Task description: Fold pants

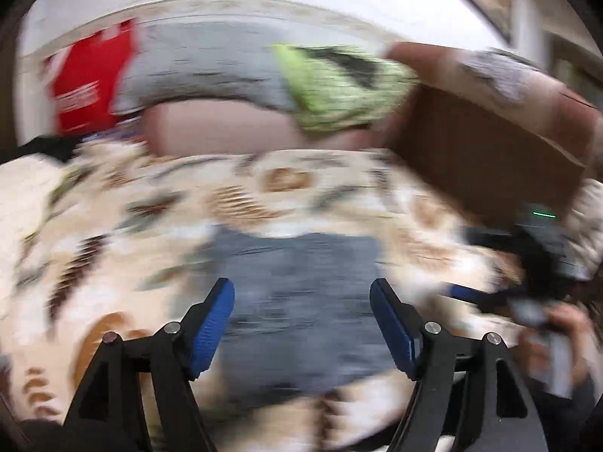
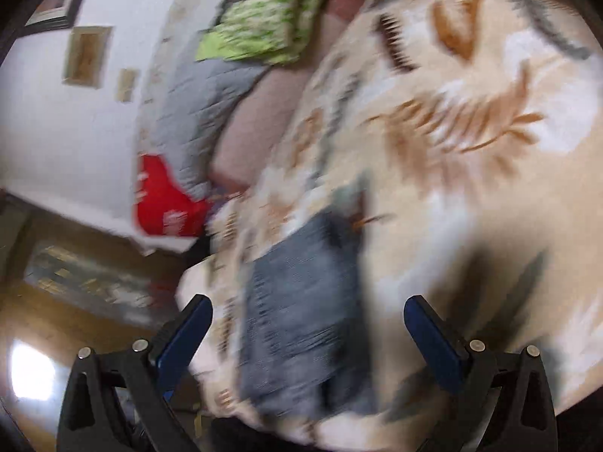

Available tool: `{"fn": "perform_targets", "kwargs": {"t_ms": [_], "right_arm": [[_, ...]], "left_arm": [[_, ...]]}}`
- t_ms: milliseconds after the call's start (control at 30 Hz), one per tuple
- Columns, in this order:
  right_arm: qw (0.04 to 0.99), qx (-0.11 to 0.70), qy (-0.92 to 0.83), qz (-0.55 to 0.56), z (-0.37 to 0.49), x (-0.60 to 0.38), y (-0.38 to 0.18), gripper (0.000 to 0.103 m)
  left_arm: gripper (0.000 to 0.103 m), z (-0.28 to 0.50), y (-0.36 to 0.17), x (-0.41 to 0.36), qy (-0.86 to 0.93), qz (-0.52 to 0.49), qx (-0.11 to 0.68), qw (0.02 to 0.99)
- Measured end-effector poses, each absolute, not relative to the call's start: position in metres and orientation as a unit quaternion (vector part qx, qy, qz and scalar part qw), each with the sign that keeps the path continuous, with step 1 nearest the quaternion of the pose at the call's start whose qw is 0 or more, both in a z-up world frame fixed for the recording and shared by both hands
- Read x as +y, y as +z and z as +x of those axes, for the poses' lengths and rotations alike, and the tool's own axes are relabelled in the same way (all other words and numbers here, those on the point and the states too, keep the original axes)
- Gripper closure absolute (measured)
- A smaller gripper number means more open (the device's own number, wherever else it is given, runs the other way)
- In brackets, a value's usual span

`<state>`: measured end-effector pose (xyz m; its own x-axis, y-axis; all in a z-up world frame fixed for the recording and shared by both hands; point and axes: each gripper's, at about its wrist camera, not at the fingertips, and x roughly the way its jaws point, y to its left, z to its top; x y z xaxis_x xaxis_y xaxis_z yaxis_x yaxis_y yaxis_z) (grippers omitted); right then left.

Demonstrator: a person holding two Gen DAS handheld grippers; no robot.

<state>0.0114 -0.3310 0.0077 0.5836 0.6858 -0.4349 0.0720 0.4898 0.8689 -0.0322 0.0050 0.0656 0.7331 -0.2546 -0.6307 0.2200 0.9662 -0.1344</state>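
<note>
Blue-grey pants [image 1: 301,301] lie folded in a compact block on a cream bedspread with a brown leaf print [image 1: 113,226]. Both views are motion-blurred. My left gripper [image 1: 301,320] is open and empty, above the pants with its blue pads on either side. In the right wrist view the pants [image 2: 305,316] lie near the bed's edge, and my right gripper [image 2: 309,342] is open and empty above them. The right gripper also shows in the left wrist view [image 1: 527,286], held in a hand at the right.
At the head of the bed lie a grey pillow [image 1: 211,64], a green patterned pillow [image 1: 339,86], a red bag [image 1: 90,79] and a brown headboard [image 1: 482,158]. The bed's edge drops to a wooden floor [image 2: 75,282] on the left of the right wrist view.
</note>
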Motion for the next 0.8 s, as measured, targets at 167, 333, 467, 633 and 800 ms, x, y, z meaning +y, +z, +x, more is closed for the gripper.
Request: {"fn": "perform_targets", "kwargs": {"t_ms": [167,333,467,633,800], "right_arm": [[0.709,0.445,0.261,0.481,-0.003,-0.279,-0.010,0.000],[0.692,0.483,0.172,0.508,-0.012,-0.288,-0.053,0.009],[0.741,0.453,0.171,0.466,-0.018,-0.289,-0.003,0.008],[0.684,0.470,0.207,0.517,-0.006,-0.262,-0.016,0.008],[0.665,0.492,0.141,0.544,0.003,-0.265,-0.055,0.027]], "left_arm": [[0.028,0.000,0.018,0.038,-0.068,-0.066,0.417,0.904],[0.028,-0.003,-0.004,0.039,-0.076,-0.091,0.443,0.889],[0.028,-0.008,0.010,0.041,-0.079,-0.095,0.407,0.905],[0.028,0.019,-0.025,0.033,-0.076,-0.083,0.452,0.885],[0.028,0.017,-0.026,0.037,-0.080,-0.087,0.446,0.887]]}}
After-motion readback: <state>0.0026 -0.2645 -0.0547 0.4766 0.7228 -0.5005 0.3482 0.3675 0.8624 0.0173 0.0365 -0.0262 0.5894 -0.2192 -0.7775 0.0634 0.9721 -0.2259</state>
